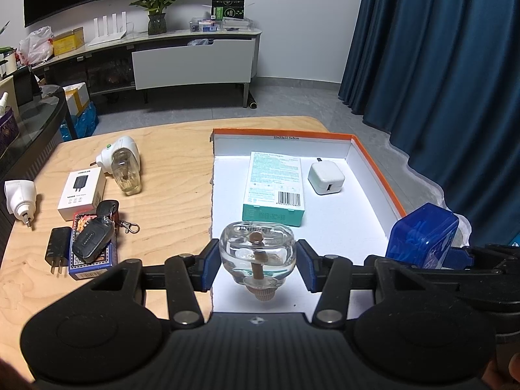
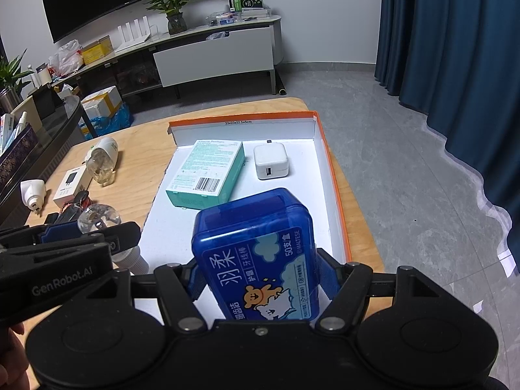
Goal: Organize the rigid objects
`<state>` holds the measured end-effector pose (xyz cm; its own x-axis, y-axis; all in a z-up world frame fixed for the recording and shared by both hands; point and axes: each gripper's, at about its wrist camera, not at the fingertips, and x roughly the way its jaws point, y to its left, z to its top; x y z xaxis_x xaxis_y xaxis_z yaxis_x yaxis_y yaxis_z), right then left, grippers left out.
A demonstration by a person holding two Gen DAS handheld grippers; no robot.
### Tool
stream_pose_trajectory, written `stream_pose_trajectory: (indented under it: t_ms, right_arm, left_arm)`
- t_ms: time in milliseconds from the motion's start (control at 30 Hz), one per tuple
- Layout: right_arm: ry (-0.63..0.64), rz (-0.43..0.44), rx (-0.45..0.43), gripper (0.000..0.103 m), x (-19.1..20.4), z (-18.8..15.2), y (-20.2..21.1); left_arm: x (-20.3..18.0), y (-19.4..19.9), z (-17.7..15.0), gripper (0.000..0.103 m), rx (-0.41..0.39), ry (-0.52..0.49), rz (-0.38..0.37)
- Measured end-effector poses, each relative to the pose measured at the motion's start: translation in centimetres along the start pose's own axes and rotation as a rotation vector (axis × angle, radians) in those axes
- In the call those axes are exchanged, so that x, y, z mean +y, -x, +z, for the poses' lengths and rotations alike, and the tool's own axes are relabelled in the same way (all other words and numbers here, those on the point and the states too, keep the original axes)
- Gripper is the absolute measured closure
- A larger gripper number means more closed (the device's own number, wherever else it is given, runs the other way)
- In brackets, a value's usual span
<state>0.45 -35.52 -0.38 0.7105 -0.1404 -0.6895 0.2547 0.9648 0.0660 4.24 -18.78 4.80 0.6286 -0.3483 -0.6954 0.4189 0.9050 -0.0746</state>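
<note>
Holding two things at once, the person has a little glass bottle (image 1: pixel 257 253) in the left gripper (image 1: pixel 257 265) and a blue plastic box (image 2: pixel 256 256) in the right gripper (image 2: pixel 260 279). The bottle sits low in the middle of the left wrist view, over the near edge of the white tray (image 1: pixel 364 224), with its ribbed cap pointing down. Its blue pads (image 1: pixel 209 265) press on both round sides, so the fingers are closed partway, as wide as the bottle. Glass is hard and smooth, so I think it can slip and can break if it drops; the wide belly looks like the best place to squeeze, gently. Water-like stuff inside probably makes it a bit heavy. The blue box fills the lower middle of the right wrist view, over the near part of the tray, and the right fingers are shut on its two long sides. It looks stiff and light, so the flat sides are a good place to hold. Farther up in the tray lie a green-and-white box (image 1: pixel 274 188) and a white charger (image 1: pixel 326 178), side by side but apart. On the wooden table (image 1: pixel 169 169), at the left of the left wrist view, wait a second bottle in a white plug (image 1: pixel 122 165), a small white box (image 1: pixel 81 193), a car key (image 1: pixel 94 237), a black plug (image 1: pixel 58 248) and another white plug (image 1: pixel 19 196).
</note>
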Motion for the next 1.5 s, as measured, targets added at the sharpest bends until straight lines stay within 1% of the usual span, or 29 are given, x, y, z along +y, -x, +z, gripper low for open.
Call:
stream_pose_trajectory:
  t_ms: [1500]
  right_arm:
    - [0.001, 0.003, 0.011, 0.022, 0.13, -0.22, -0.02]
  left_arm:
    - [0.38, -0.03, -0.02, 0.053, 0.005, 0.009, 0.000]
